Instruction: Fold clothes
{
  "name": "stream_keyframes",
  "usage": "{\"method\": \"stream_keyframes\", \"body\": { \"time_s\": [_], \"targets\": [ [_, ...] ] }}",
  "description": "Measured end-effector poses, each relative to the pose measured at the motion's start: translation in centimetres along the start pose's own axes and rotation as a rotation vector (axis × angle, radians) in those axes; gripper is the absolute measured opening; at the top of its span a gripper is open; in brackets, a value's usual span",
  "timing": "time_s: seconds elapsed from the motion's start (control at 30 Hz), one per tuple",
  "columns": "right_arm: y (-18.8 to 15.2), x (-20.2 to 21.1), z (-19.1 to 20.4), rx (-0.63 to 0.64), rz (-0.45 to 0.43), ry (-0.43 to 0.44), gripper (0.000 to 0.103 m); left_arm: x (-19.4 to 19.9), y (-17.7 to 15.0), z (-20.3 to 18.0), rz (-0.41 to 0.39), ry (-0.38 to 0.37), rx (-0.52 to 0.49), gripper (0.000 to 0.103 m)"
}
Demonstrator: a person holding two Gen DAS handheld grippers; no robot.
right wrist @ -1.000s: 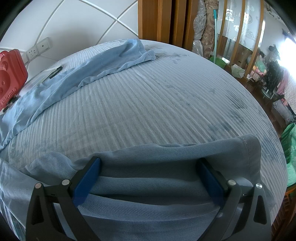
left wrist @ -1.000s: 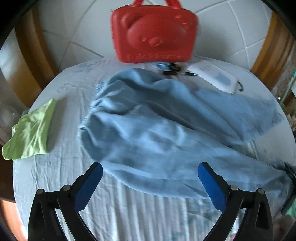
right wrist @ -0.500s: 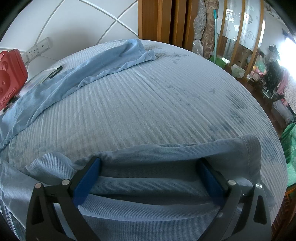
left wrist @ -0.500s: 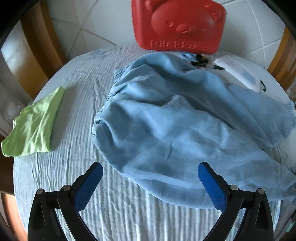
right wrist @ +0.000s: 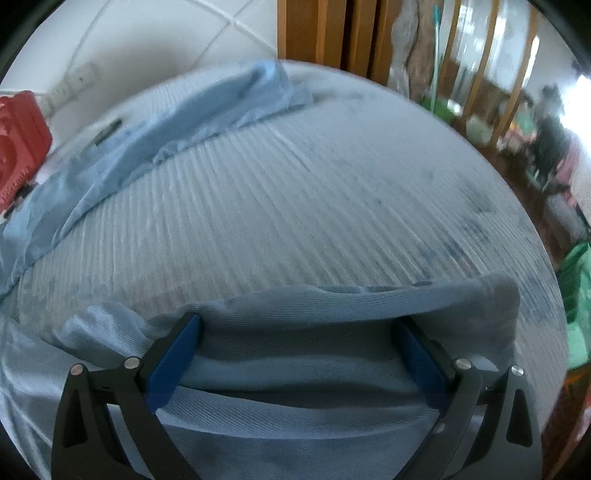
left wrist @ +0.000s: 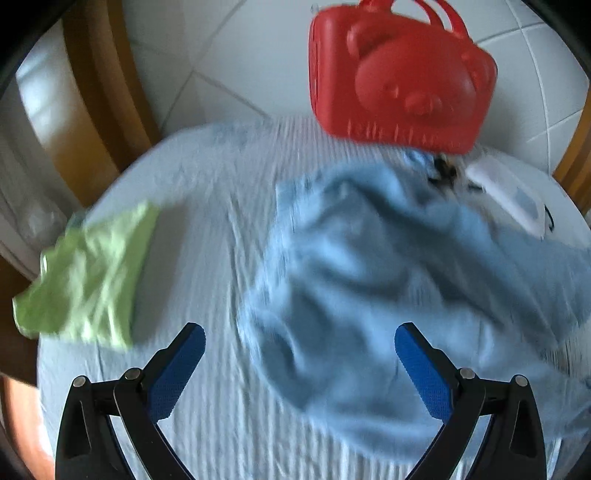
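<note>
Left gripper [left wrist: 299, 347]: jaws spread wide, nothing between them, hovering over the bed [left wrist: 207, 236]. Its right finger overlaps the near edge of the blue garment [left wrist: 369, 280]; contact can't be judged, the frame is motion-blurred.

Left wrist view only: blue garment lies crumpled across the middle and right of the striped bed sheet. Green garment [left wrist: 88, 280] sits folded at the left edge of the bed, well apart from the blue one. Red bear-face case [left wrist: 399, 81] stands at the far end by the white tiled wall, with a white pouch [left wrist: 509, 192] and some small dark items just beside it, too blurred to identify.

Right gripper [right wrist: 299, 347]: jaws wide, a thick fold of the blue garment [right wrist: 332, 350] bunched between the fingers. Pads are not clamped on it.

Right wrist view only: another stretch of the blue cloth trails diagonally across the far left of the bed [right wrist: 314, 206] toward the red case [right wrist: 18, 144] at the frame edge. Wooden frame [right wrist: 332, 33] beyond the bed; blurred room clutter far right.
</note>
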State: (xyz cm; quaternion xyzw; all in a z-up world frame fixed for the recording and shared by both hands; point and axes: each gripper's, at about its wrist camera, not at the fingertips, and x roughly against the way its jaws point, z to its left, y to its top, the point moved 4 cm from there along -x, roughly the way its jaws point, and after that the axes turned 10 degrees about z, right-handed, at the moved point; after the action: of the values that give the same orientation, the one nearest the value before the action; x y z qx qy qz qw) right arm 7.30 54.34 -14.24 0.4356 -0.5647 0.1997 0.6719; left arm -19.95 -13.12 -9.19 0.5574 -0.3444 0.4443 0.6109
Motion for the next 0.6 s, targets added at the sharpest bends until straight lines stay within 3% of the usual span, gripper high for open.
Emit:
{"method": "stream_keyframes", "body": {
  "time_s": [0.13, 0.27, 0.4, 0.6],
  "targets": [
    [5.4, 4.8, 1.0, 0.049, -0.135, 0.047, 0.103, -1.0, 5.3, -1.0, 0.018, -0.049, -0.033, 0.103],
    [14.8, 3.9, 2.7, 0.058, -0.051, 0.14, 0.103, -4.5, 9.3, -1.9, 0.107, -0.082, -0.057, 0.103],
    [22.1, 0.8, 4.1, 0.046, -0.002, 0.103, 0.103, -7.3, 11.9, -2.9, 0.175, -0.083, -0.072, 0.103],
    [28.1, -4.6, 6.3, 0.016, 0.1, 0.089, 0.103, -10.5, 14.6, -2.8, 0.251, -0.066, -0.032, 0.103]
  ]
}}
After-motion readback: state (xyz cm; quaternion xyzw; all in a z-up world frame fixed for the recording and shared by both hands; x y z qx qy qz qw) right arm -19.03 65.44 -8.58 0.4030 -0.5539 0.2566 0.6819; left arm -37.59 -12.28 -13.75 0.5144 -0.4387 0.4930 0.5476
